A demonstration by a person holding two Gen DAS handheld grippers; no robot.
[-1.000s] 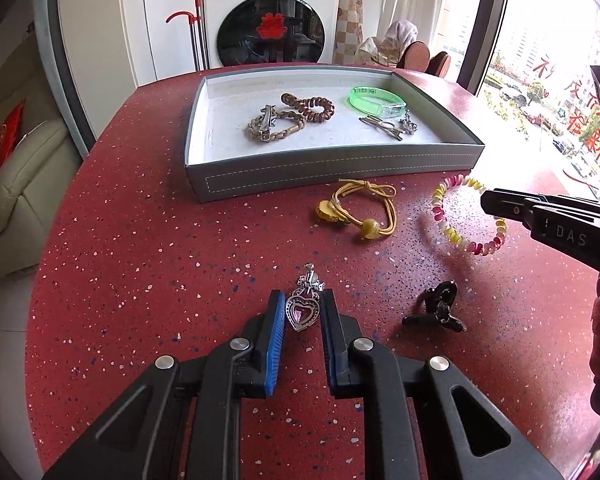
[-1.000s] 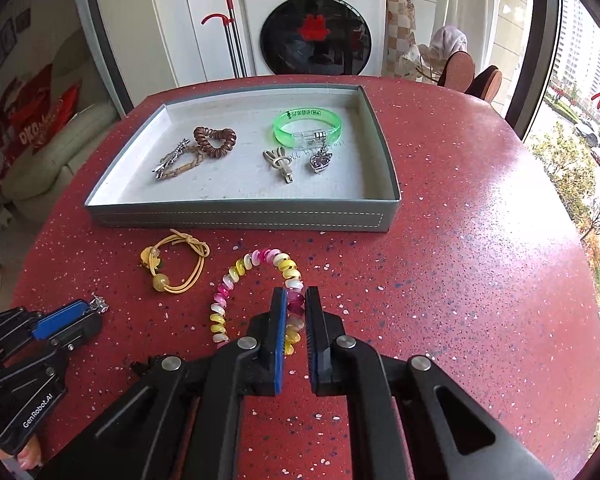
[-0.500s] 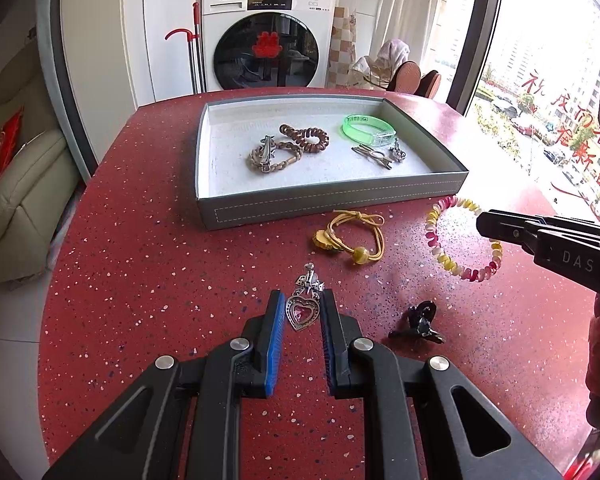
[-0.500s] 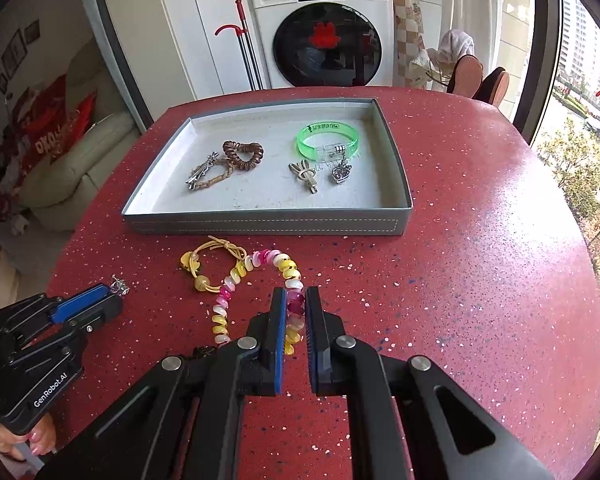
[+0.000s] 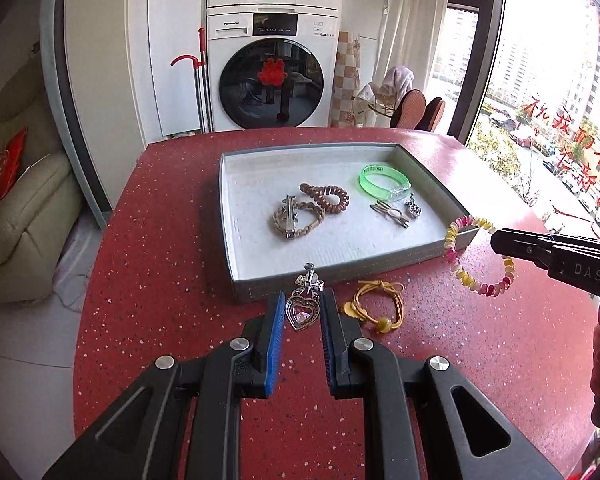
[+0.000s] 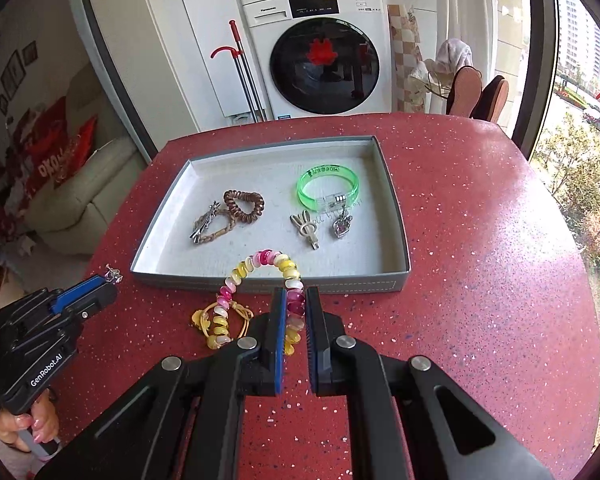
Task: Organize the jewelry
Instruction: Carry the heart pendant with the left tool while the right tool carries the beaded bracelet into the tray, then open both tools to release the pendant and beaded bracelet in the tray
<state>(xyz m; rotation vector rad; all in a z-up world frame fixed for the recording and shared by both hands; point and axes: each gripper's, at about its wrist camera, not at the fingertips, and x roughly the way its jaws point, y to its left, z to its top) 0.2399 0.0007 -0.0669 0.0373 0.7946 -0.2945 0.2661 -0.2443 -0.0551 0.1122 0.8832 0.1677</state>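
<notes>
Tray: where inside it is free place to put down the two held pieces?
In the tray, bare floor runs along the near wall and down the left side, beside the braided bracelet. The middle and far right are crowded: coil tie, green bangle, clip, charm.

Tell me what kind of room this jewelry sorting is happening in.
Most likely a home laundry or balcony corner of an apartment: a front-loading washing machine stands behind the red table, a cream sofa sits nearby, and high-rise buildings show through the window.

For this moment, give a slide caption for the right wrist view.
Right gripper lifts a pink-and-yellow beaded bracelet toward the grey tray.
</notes>
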